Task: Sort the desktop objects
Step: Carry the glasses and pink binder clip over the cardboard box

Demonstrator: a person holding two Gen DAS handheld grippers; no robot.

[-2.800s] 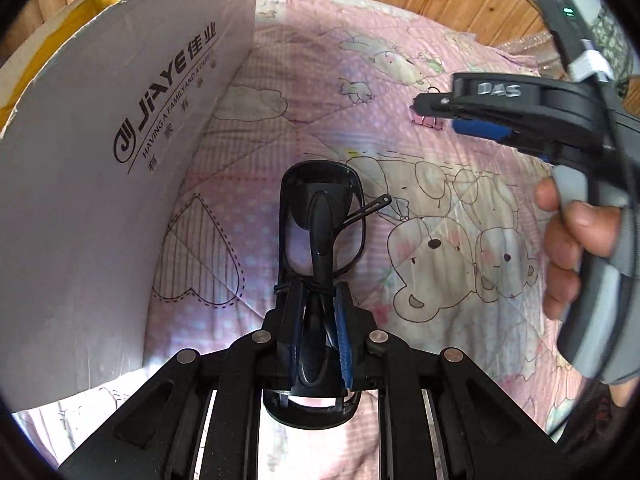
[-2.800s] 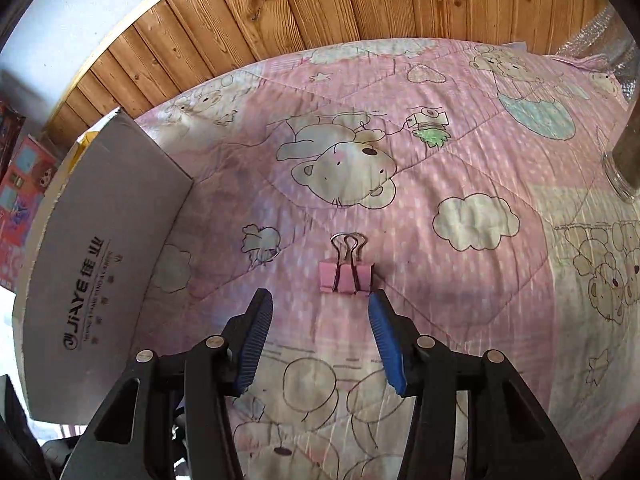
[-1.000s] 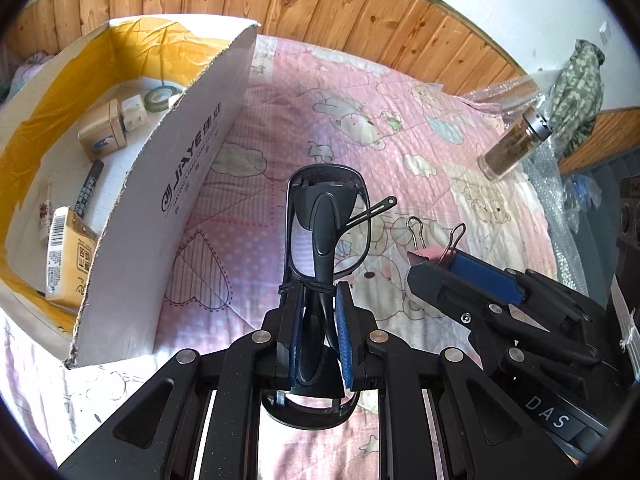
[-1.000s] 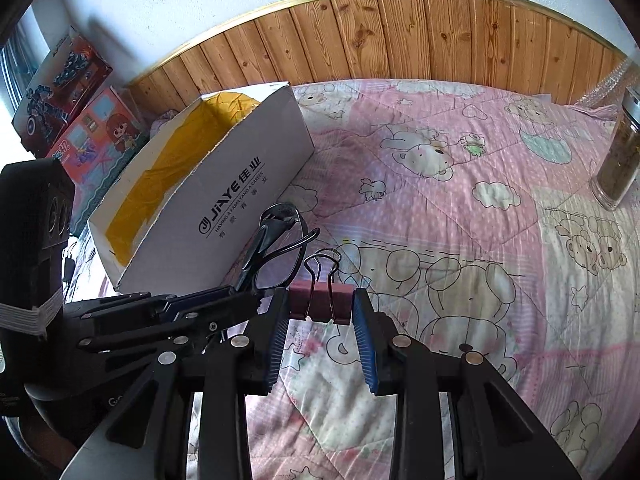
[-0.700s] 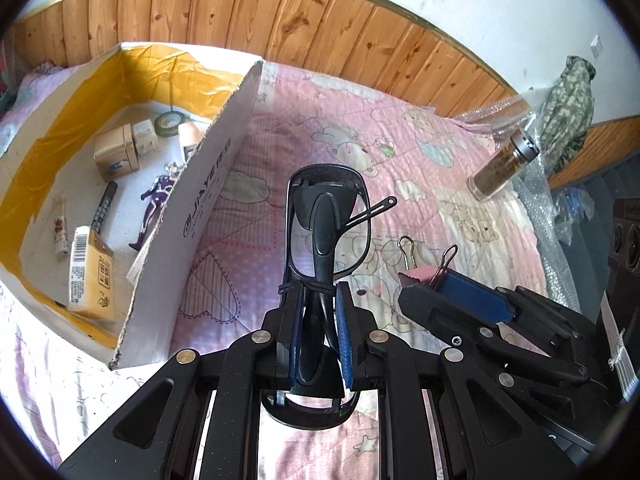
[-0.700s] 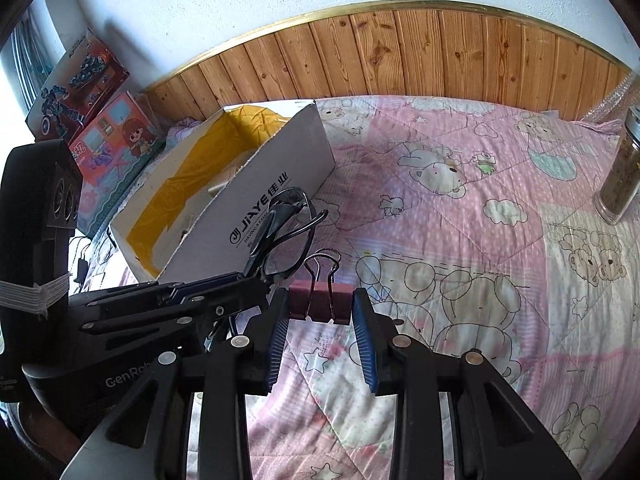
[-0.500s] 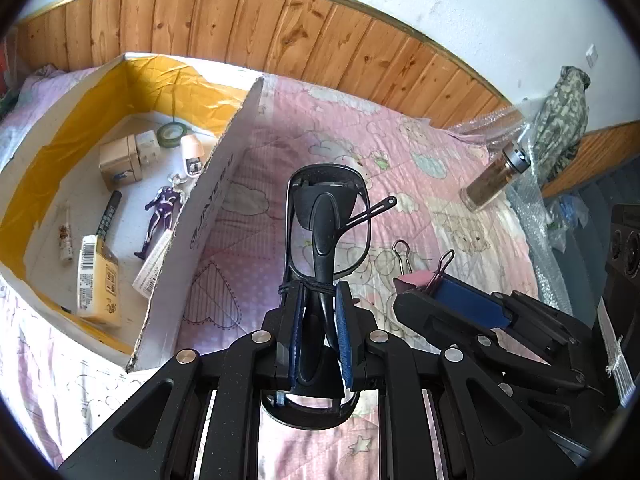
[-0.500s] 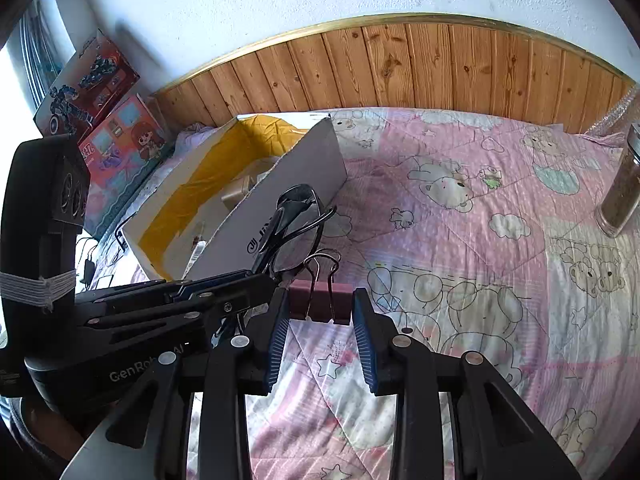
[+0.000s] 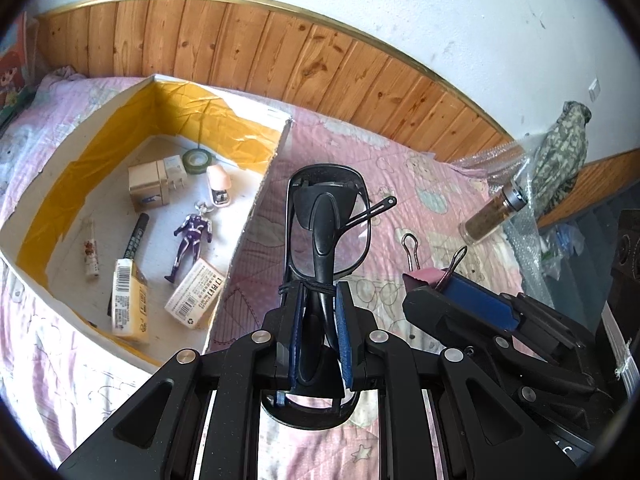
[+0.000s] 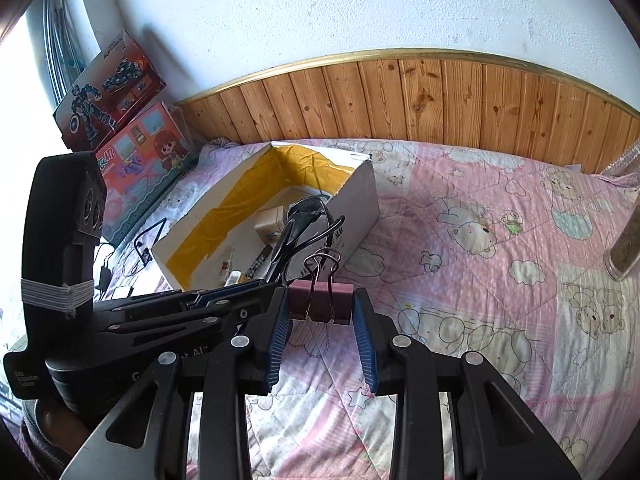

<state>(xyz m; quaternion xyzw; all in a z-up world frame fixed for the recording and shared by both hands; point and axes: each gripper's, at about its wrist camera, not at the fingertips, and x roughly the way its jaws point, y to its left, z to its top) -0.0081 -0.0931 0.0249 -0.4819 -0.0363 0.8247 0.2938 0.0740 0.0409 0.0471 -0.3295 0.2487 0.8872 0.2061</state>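
My left gripper (image 9: 319, 294) is shut on folded black glasses (image 9: 326, 216) and holds them in the air just right of the open cardboard box (image 9: 256, 208). My right gripper (image 10: 321, 306) is shut on a pink binder clip (image 10: 320, 300) and holds it above the pink quilt. In the left wrist view the right gripper (image 9: 424, 300) with the clip (image 9: 426, 276) is close on the right. In the right wrist view the left gripper (image 10: 276, 276) and glasses (image 10: 300, 220) are over the box (image 10: 360, 200).
The box holds a purple figure (image 9: 190, 240), a marker (image 9: 134, 236), a tape roll (image 9: 197, 158), a charger (image 9: 174, 172) and small cartons (image 9: 128, 300). A glass jar (image 9: 490, 216) lies at the quilt's right. Toy boxes (image 10: 120, 112) stand against the wall, wooden panelling behind.
Both grippers have risen and moved toward the box, so its inside now shows. The right gripper closed on the binder clip and lifted it off the quilt. The glasses stay clamped.
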